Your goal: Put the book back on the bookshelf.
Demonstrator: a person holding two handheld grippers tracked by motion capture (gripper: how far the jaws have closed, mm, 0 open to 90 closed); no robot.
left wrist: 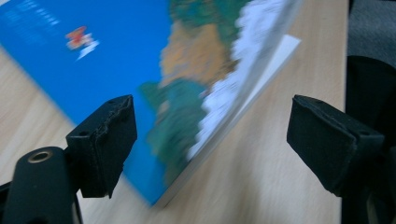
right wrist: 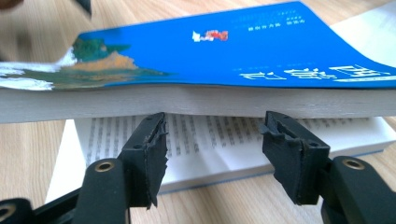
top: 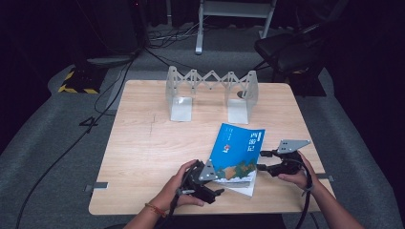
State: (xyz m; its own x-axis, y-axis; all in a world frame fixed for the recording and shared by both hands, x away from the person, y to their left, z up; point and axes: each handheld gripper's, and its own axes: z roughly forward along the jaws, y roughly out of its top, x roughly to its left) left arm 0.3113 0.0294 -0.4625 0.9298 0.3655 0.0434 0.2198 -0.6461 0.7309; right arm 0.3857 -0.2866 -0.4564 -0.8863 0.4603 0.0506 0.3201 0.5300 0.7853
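A wooden desk (top: 143, 143) is carrying a folding metal rack (top: 212, 93) at its far edge and a blue book (top: 236, 152) lying half open near the front. The left gripper (top: 210, 191) is spreading wide at the book's corner, seemingly not touching it; the right gripper (top: 262, 160) is gaping at its page edge.

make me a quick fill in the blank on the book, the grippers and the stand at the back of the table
1. The cover of the book is mainly ____ in colour.
2. In the right gripper view, the upper part of the book is lifted and printed ____ show beneath it.
3. The jaws of the left gripper stand ____, with the book's corner between them.
4. The grey folding stand sits at the ____ edge of the table, away from the person.

Missing words: blue; pages; open; far
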